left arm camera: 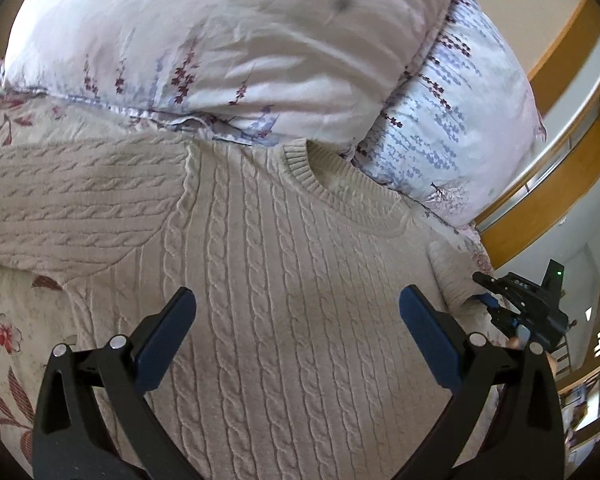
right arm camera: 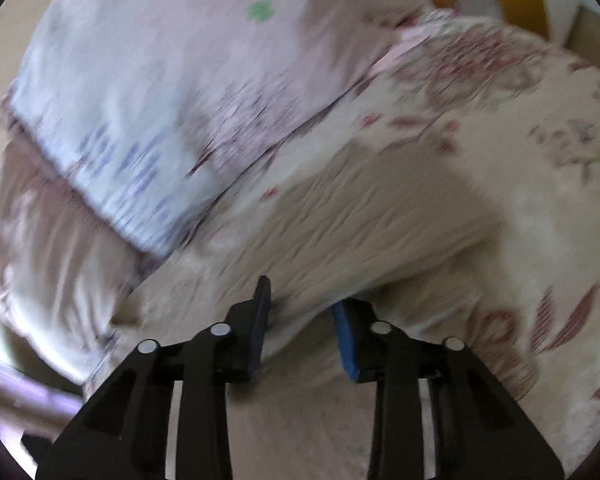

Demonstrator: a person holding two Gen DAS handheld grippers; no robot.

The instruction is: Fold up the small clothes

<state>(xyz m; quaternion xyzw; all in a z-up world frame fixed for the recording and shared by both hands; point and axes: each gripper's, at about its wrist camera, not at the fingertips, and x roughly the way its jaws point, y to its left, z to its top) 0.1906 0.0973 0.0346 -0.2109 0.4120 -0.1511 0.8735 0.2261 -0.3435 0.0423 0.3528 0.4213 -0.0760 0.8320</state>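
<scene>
Cream cable-knit sweater lies flat, front up, on a floral bedspread, with its ribbed round collar toward two stacked floral pillows; the collar end touches the lower edge of the pillows. One sleeve is spread out sideways to the left in the left wrist view. Left gripper hovers over the sweater's chest, jaws spread wide, nothing between the blue pads, which stand apart from the knit as far as can be told. Sweater body fills the space between and beyond both fingers. At the right edge of the same view the right gripper sits at the sweater's far side, beside a bunched bit of knit. Right wrist view is heavily motion-blurred: right gripper shows a narrow gap between its pads, with a fold of cream knit lying just ahead of and between the fingertips; blur prevents telling whether the pads press on it. Pillows sit upper left there, bedspread to the right
</scene>
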